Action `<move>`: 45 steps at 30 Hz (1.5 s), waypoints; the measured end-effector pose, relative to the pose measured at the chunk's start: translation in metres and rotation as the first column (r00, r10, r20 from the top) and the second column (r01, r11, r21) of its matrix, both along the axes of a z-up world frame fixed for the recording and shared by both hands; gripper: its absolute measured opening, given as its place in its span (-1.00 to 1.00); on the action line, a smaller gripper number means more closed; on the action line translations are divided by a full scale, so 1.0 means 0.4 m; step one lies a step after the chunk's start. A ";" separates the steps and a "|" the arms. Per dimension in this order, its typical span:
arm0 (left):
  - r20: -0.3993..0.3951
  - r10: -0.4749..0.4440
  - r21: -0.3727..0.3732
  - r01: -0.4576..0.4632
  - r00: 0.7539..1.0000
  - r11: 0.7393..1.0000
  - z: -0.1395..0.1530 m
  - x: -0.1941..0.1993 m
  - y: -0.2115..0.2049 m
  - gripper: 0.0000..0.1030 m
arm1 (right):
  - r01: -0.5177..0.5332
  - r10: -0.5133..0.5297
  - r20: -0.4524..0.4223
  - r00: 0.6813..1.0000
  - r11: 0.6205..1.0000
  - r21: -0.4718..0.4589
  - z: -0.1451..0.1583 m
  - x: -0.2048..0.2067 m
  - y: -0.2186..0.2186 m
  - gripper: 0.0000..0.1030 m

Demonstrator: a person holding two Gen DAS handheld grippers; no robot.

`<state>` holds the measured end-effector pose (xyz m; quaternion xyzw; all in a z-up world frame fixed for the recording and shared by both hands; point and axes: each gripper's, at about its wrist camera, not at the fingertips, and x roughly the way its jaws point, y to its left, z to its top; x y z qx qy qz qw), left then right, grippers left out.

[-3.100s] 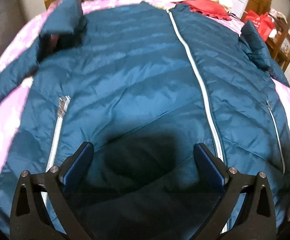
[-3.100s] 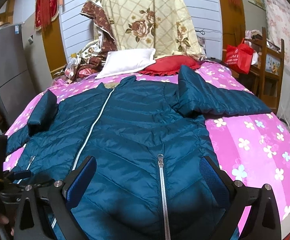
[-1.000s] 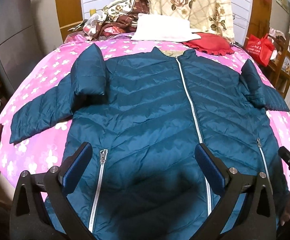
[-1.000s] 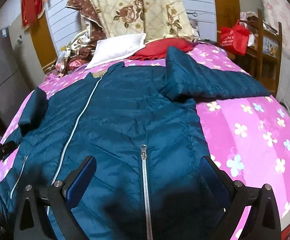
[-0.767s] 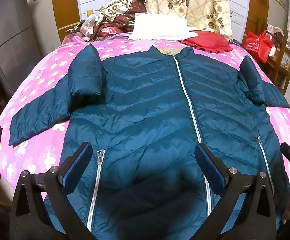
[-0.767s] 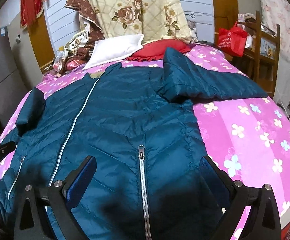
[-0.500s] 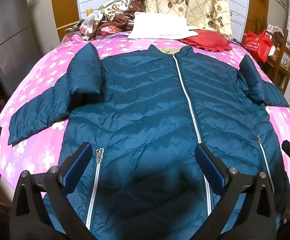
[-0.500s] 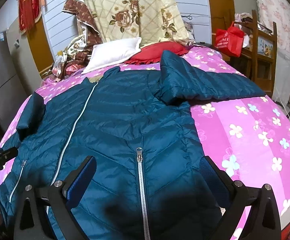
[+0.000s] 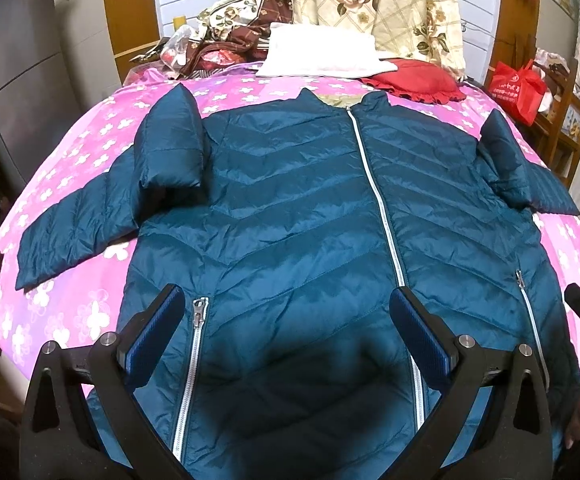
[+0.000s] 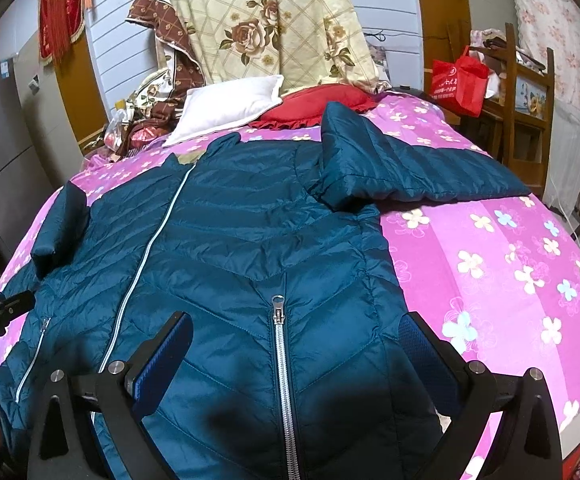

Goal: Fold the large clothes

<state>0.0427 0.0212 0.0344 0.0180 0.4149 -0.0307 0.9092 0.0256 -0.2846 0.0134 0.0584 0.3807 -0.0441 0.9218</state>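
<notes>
Item: teal quilted down jacket (image 9: 290, 216), zipped shut, laid front-up and flat across a bed with a pink flowered sheet (image 10: 490, 264), collar toward the far end, hem at the near edge under both tools. Condition of task: early. The body is spread and smooth, with no fold in it; each sleeve is bent back on itself near the shoulder, its cuff end lying out on the sheet, which may be a first turn or merely how it fell, I cannot tell. Left to do, by my judgement: bring both sleeves in over the chest, fold the sides or halve the body, then double it hem to collar. Left tongs (image 9: 286, 336): spread wide, empty, hovering over the hem between the left pocket zip (image 9: 194, 360) and the centre zip (image 9: 386, 216). Right tongs (image 10: 294, 360): spread wide, empty, straddling the right pocket zip (image 10: 282, 368). Left wrist view alone shows the whole left sleeve (image 9: 102, 204) to its cuff and both pocket zips at once. Right wrist view alone shows the full right sleeve (image 10: 402, 168) lying out across the sheet, the bare bedding to the right, and the floral quilt (image 10: 266, 24) in full above the white pillow (image 10: 226, 108).
</notes>
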 end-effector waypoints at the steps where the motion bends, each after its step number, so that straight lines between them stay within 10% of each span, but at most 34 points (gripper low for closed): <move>1: -0.001 0.001 -0.001 -0.001 1.000 1.000 -0.001 0.000 0.000 0.99 | 0.000 0.000 0.000 1.000 1.000 -0.001 0.000 0.000 0.000 0.98; 19: -0.013 0.041 -0.031 -0.041 0.999 0.999 0.004 0.021 0.065 0.99 | -0.008 0.008 0.011 1.000 1.000 -0.023 0.009 -0.010 0.008 0.98; 28: -0.044 0.190 -0.113 -0.194 0.981 0.974 0.019 0.062 0.276 0.99 | -0.023 0.025 0.042 0.999 0.998 -0.053 0.020 -0.016 0.041 0.98; 33: -0.090 0.355 -0.170 -0.366 0.930 0.915 0.008 0.097 0.506 0.99 | -0.028 0.030 0.042 0.999 0.997 -0.066 0.019 -0.017 0.039 0.98; 42: -0.210 0.641 -0.050 -0.663 0.738 0.747 -0.166 0.162 0.918 0.98 | -0.019 0.020 0.043 0.999 0.999 -0.034 0.020 -0.017 0.032 0.98; 45: -0.289 0.617 -0.033 -0.651 0.732 0.758 -0.229 0.191 0.949 0.96 | -0.017 0.018 0.032 0.999 0.999 -0.033 0.017 -0.013 0.033 0.98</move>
